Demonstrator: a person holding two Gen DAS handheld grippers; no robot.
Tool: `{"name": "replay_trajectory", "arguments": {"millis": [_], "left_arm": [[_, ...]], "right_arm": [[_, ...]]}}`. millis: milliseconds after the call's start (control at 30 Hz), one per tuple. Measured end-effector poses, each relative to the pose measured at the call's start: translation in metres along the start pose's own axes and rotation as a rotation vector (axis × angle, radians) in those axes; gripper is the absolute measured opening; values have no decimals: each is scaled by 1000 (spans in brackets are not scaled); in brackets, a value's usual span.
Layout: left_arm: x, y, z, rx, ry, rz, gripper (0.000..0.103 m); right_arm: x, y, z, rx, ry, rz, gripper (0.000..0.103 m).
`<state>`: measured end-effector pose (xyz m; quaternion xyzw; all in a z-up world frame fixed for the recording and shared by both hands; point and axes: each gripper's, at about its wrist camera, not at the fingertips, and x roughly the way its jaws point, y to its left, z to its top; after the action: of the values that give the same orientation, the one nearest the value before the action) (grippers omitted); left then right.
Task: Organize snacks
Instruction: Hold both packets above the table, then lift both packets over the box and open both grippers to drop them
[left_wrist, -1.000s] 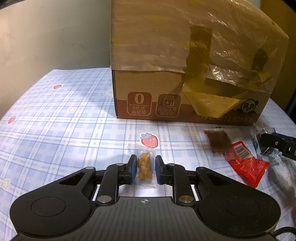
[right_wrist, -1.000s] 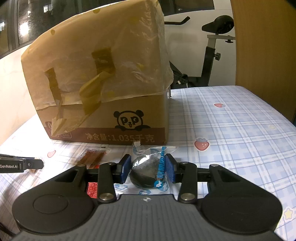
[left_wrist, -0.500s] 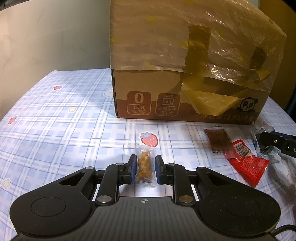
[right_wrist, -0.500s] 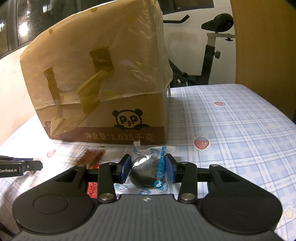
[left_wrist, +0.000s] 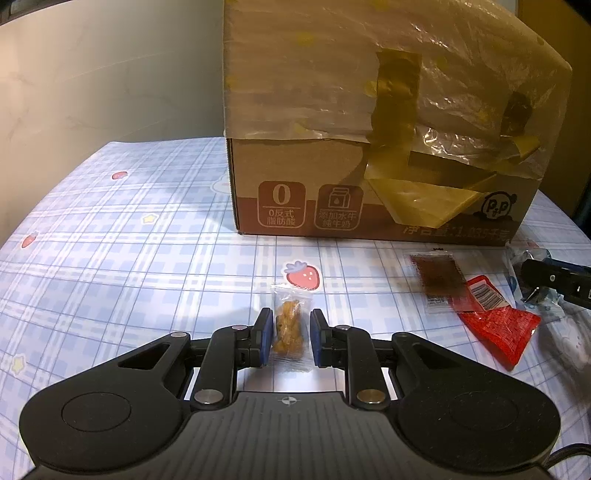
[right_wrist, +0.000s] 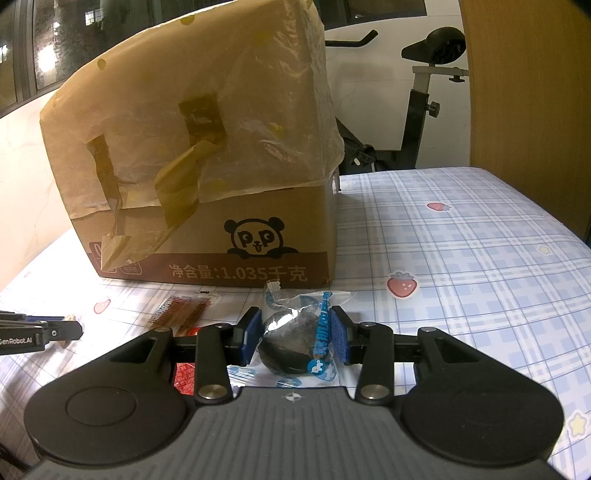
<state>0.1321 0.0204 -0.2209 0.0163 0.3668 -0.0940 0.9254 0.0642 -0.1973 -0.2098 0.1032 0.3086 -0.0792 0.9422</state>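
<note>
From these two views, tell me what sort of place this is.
Probably a room in a home: an exercise bike stands behind a table under a strawberry-print checked tablecloth, with a taped cardboard box on it and a dark window behind.

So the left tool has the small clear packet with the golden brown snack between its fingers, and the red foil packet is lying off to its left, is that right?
Not quite. The left tool does have the small clear packet with the golden brown snack between its fingers, but the red foil packet lies off to its right, not its left, partly under a flat brown snack sachet. The left wrist view shows this.
</note>
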Motion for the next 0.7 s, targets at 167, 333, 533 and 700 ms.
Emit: {"name": "replay_trajectory", "arguments": {"millis": [167,333,533,700], "left_arm": [[-1,0,-1,-6,-7,-10,21],[-9,-1,3,-6,-38,-34,20],[-27,3,17,8,-86,-49,20],[-57,7,39,12,-167,-98,20]], "right_arm": [[0,0,0,2,0,1,43],[1,0,0,0,0,3,43],[-8,-4,2,36,-28,10,42],[-35,-5,16,33,-99,24,42]]}}
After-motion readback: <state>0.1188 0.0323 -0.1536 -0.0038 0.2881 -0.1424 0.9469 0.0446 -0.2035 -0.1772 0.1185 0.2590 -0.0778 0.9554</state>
